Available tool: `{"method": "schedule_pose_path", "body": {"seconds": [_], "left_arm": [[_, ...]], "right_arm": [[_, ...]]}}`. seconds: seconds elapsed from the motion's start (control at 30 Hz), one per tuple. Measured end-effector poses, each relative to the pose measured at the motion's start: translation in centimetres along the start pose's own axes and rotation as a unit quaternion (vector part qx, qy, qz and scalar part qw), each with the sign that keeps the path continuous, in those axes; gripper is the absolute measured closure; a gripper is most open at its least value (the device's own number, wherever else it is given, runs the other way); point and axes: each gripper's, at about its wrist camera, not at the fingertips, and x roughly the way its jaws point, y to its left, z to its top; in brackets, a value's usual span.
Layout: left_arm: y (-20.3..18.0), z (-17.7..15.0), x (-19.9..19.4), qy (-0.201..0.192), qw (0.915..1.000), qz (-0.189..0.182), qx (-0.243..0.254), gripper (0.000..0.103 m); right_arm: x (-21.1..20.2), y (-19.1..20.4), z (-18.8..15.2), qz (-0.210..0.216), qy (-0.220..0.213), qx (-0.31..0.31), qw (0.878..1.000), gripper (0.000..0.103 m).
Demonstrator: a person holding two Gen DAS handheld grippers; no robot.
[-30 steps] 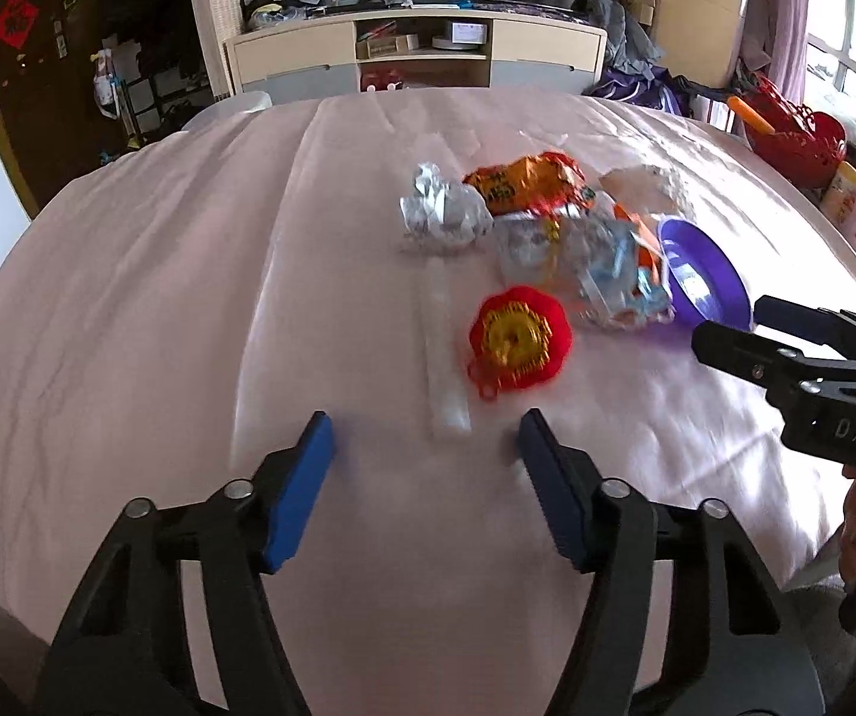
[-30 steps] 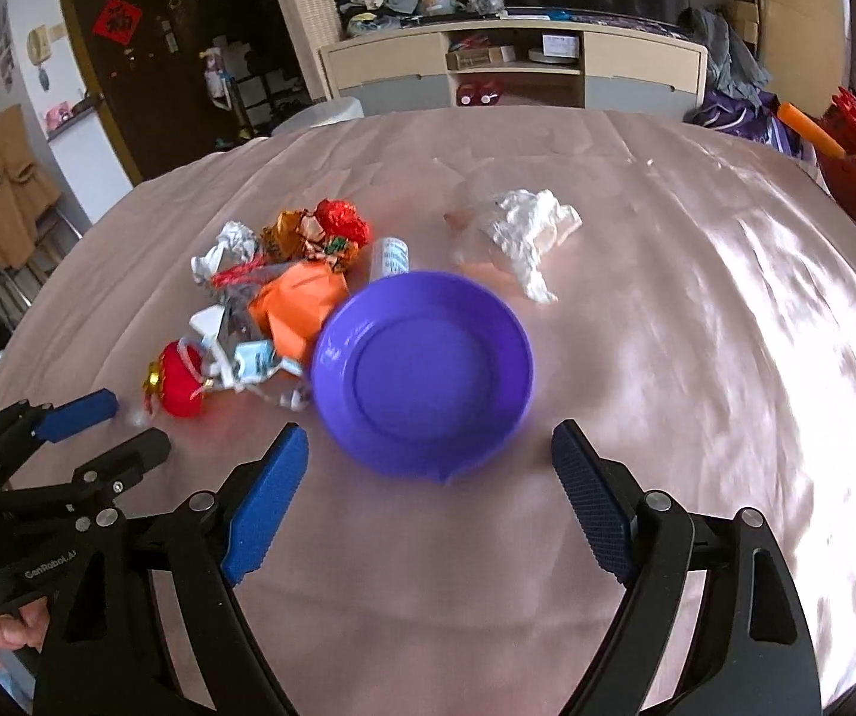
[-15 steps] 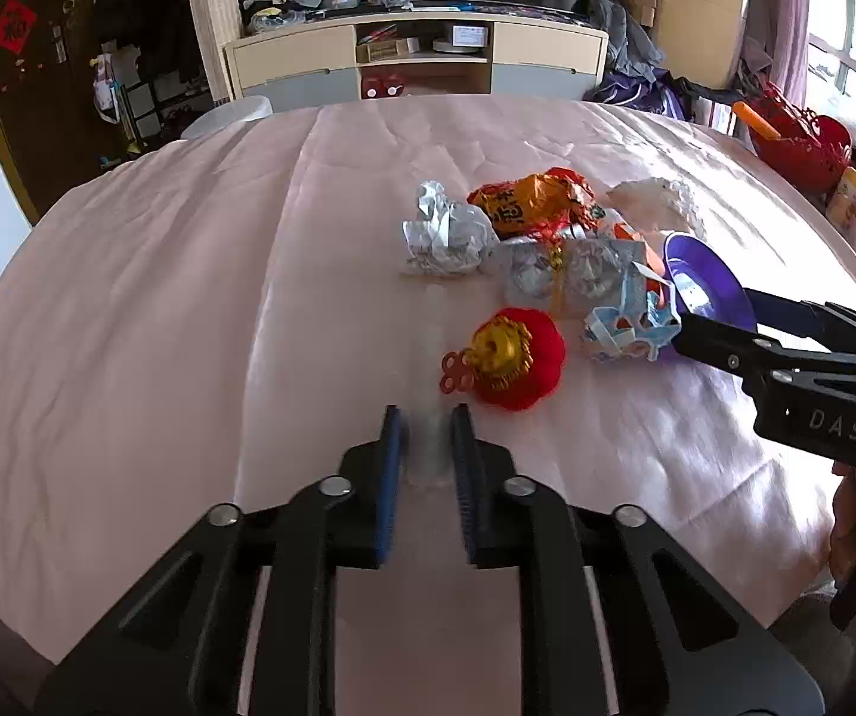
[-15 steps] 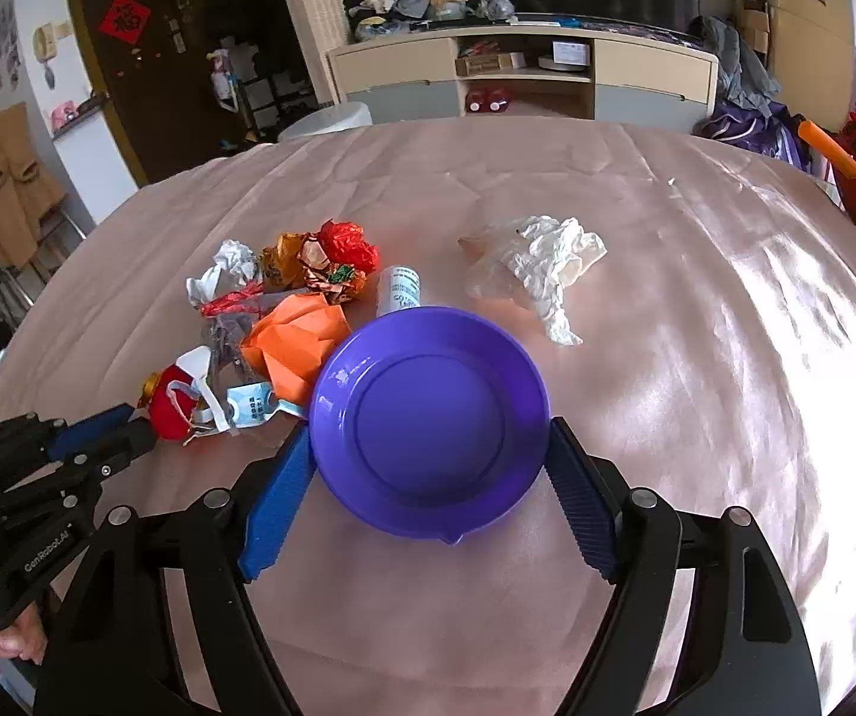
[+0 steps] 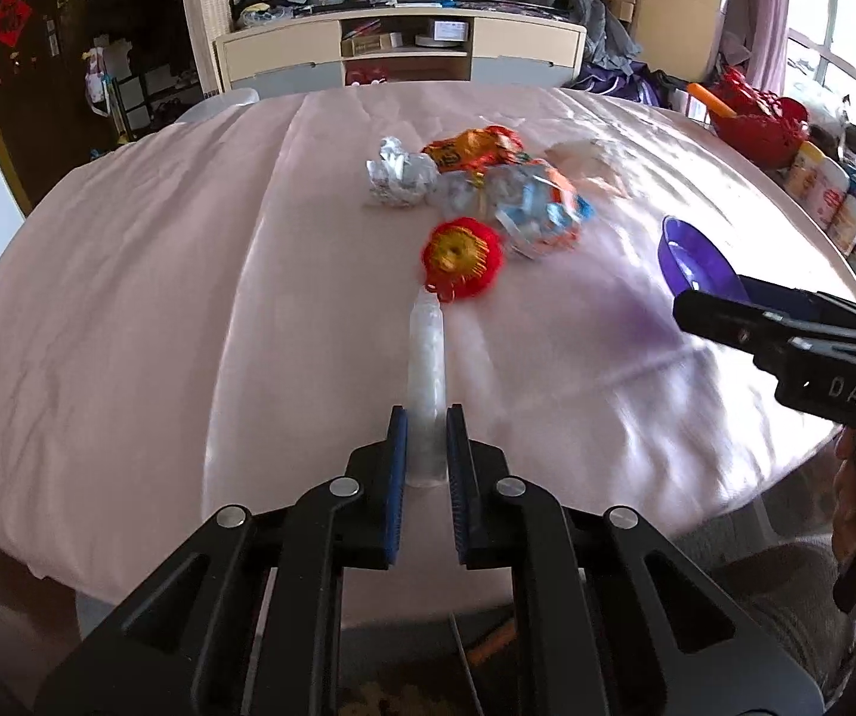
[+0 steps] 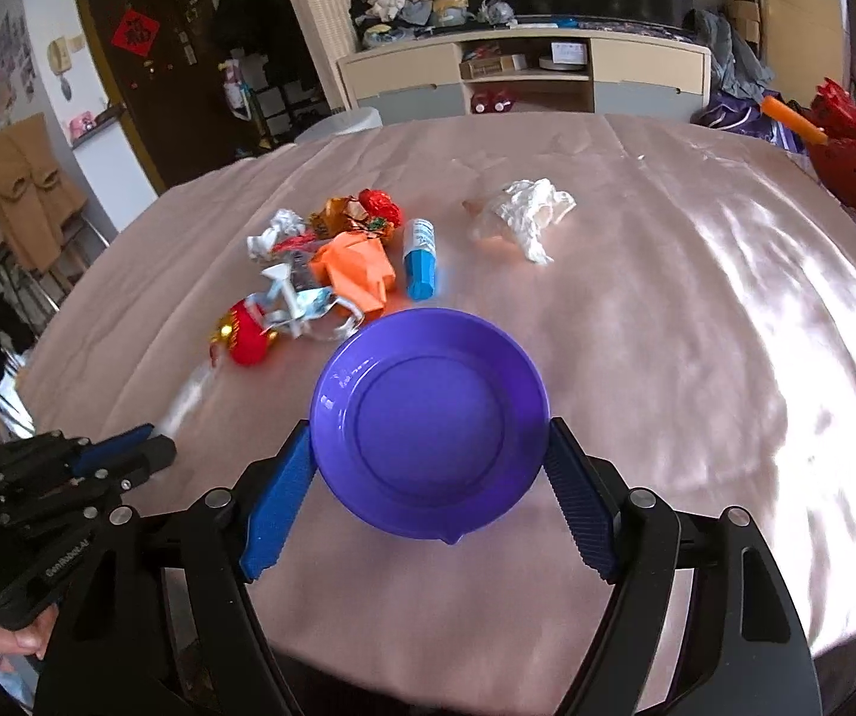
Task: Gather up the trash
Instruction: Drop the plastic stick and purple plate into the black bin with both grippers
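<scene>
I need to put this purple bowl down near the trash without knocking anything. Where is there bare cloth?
Bare cloth lies right of the purple bowl, below the crumpled white tissue, out to the table edge. The far left of the tablecloth, beyond the foil ball, is also bare. The wrapper pile and red ornament crowd the bowl's left.

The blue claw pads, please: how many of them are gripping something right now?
4. Two on the left claw pinch the clear plastic tube; two on the right claw press the purple bowl at its rim, one per side.
</scene>
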Motion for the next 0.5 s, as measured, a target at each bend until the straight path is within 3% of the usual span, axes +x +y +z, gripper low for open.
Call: {"method": "schedule_pose_path", "body": {"seconds": [0.27,0.5], "left_arm": [[-2.6,-3.6,-4.1,-0.012,0.9998,-0.014,0.012,0.091],[-4.9,-7.5,-6.3,-0.008,0.9993,-0.025,0.025,0.091]], "right_arm": [[-4.9,0.1,-3.4,0.008,-0.015,0.003,1.000,0.026],[-6.5,0.0,-7.4,0.015,-0.004,0.009,1.000,0.026]]}}
